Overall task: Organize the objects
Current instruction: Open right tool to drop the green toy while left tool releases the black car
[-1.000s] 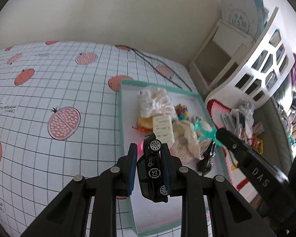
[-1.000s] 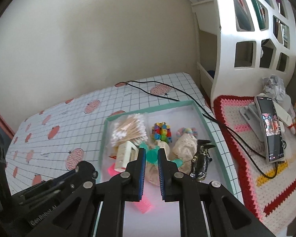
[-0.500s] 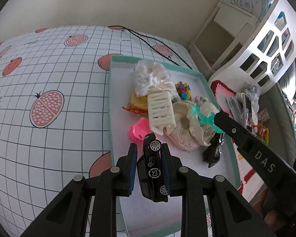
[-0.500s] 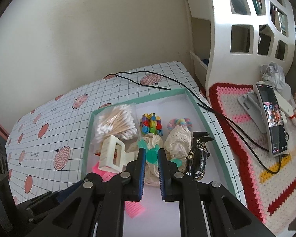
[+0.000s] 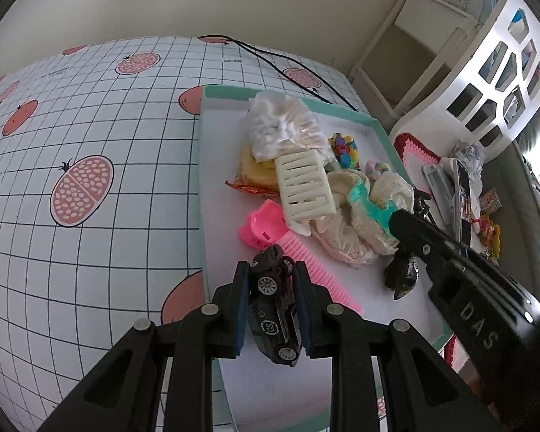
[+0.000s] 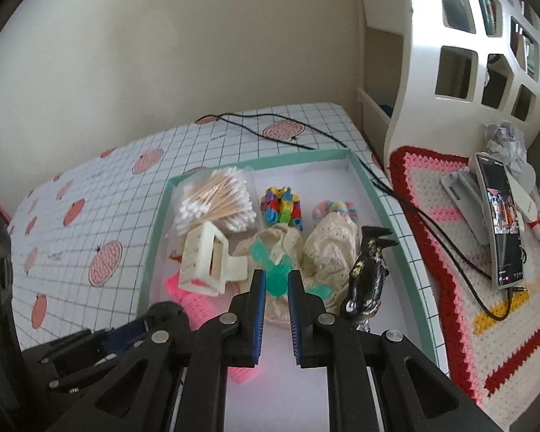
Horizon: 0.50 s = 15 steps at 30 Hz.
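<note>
My left gripper (image 5: 271, 270) is shut on a black toy car (image 5: 274, 311), held nose-down over the near left part of the teal-rimmed tray (image 5: 201, 165). Just beyond the car lies a pink comb (image 5: 266, 226). My right gripper (image 6: 276, 278) is shut on a teal plastic piece (image 6: 278, 283) just above cream lace cloth (image 6: 327, 241) in the tray (image 6: 378, 198). In the left wrist view the right gripper (image 5: 396, 220) reaches in from the right with that teal piece (image 5: 363, 199). A cream claw clip (image 6: 207, 257) and a black glossy figure (image 6: 369, 270) flank it.
The tray also holds a bag of cotton swabs (image 6: 216, 205), a colourful block toy (image 6: 282, 207) and a pastel ring (image 6: 334, 208). A phone (image 6: 500, 216) leans on a stand on the crochet mat (image 6: 450, 288) at right. A black cable (image 6: 277, 133) crosses the checked tablecloth. White shelving (image 6: 460, 72) stands behind.
Both grippers have moved forward and lower toward the tray, each keeping its hold. The tray's contents look larger and closer. The pink comb has come into the left wrist view.
</note>
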Tool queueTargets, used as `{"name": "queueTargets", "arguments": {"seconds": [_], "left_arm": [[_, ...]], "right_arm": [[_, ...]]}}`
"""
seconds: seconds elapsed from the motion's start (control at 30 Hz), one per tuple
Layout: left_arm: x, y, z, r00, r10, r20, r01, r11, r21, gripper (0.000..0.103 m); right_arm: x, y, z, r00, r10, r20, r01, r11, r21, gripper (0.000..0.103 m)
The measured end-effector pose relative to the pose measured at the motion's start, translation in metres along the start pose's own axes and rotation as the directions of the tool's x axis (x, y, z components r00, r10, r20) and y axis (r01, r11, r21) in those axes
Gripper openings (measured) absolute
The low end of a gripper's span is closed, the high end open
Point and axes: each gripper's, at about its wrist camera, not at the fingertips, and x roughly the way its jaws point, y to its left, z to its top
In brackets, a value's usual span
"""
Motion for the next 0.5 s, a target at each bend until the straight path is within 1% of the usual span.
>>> {"name": "queueTargets", "arguments": {"seconds": [0.33, 0.5], "left_arm": [[-0.004, 0.004, -0.001, 1.000, 0.022, -0.003, -0.022, 1.000, -0.004, 0.025], [-0.004, 0.001, -0.003, 0.999, 0.040, -0.005, -0.040, 0.999, 0.013, 0.025]], "right_arm": [[0.012, 0.007, -0.015, 0.997, -0.018, -0.074, 0.016, 0.999, -0.033, 0.014], [0.021, 0.005, -0.023, 0.992, -0.021, -0.121, 0.018, 0.999, -0.028, 0.014]]}}
